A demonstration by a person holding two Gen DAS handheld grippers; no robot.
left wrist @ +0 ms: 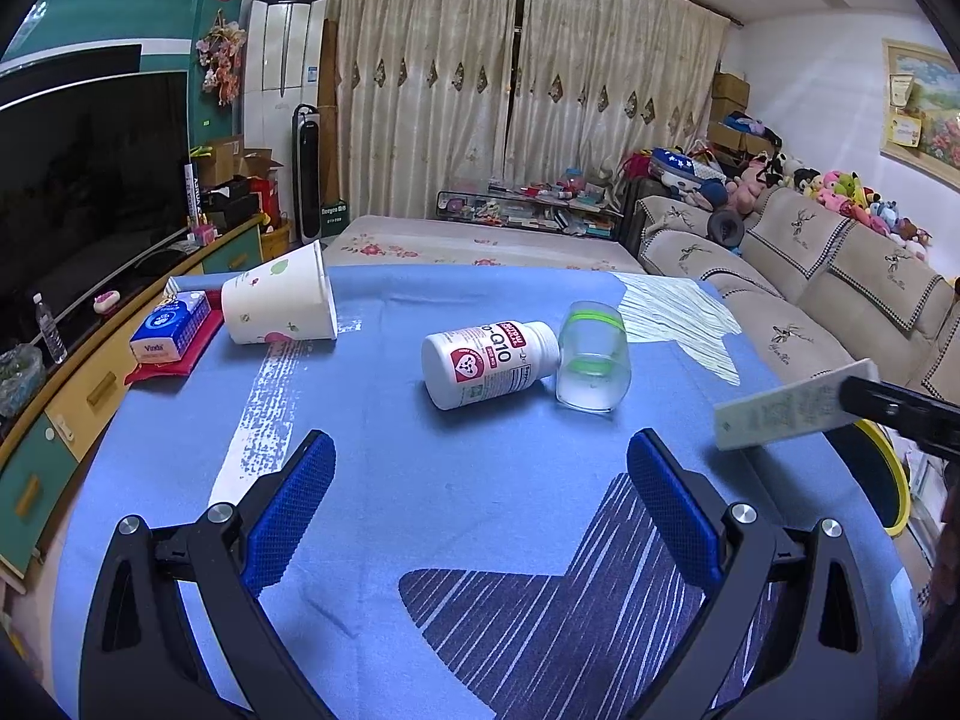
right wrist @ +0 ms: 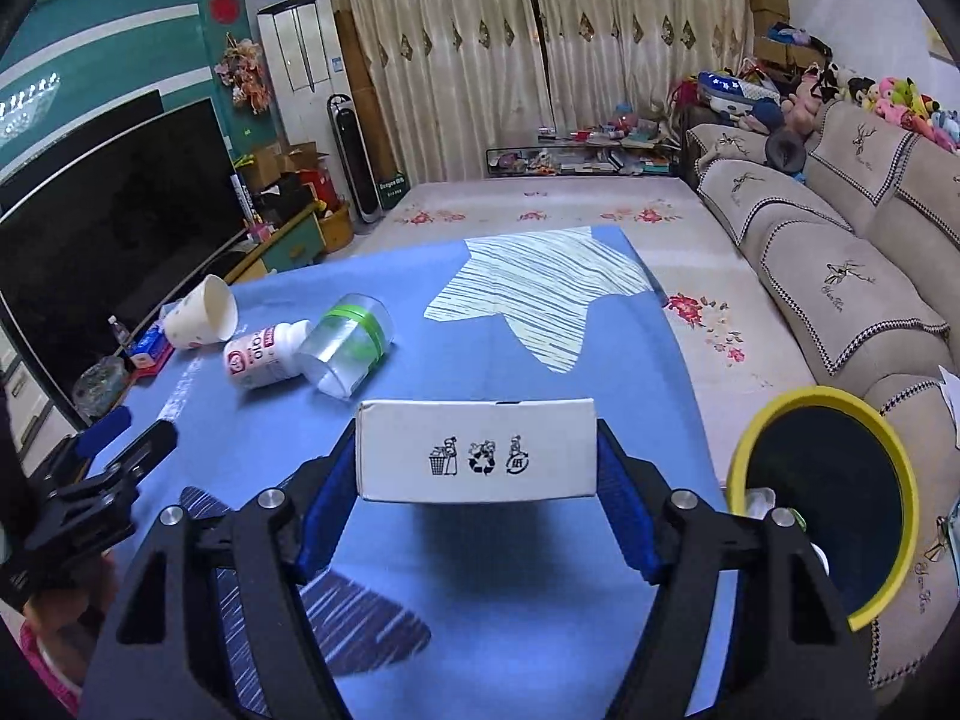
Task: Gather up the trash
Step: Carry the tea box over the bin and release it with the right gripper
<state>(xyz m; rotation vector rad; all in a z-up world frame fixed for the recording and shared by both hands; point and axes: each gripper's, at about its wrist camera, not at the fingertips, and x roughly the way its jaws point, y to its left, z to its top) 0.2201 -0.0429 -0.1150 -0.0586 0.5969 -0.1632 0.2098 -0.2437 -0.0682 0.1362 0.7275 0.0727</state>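
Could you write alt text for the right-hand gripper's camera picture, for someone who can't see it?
The right gripper holds a small white box printed with recycling symbols above a blue tablecloth. A yellow-rimmed bin stands to the right; a pill bottle, clear jar and paper cup lie tipped over to the left.

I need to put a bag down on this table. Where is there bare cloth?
Free: the near cloth before the left gripper, and the far right around the pale star patch. Crowded: far left, with paper cup, tissue pack, pill bottle and clear cup.
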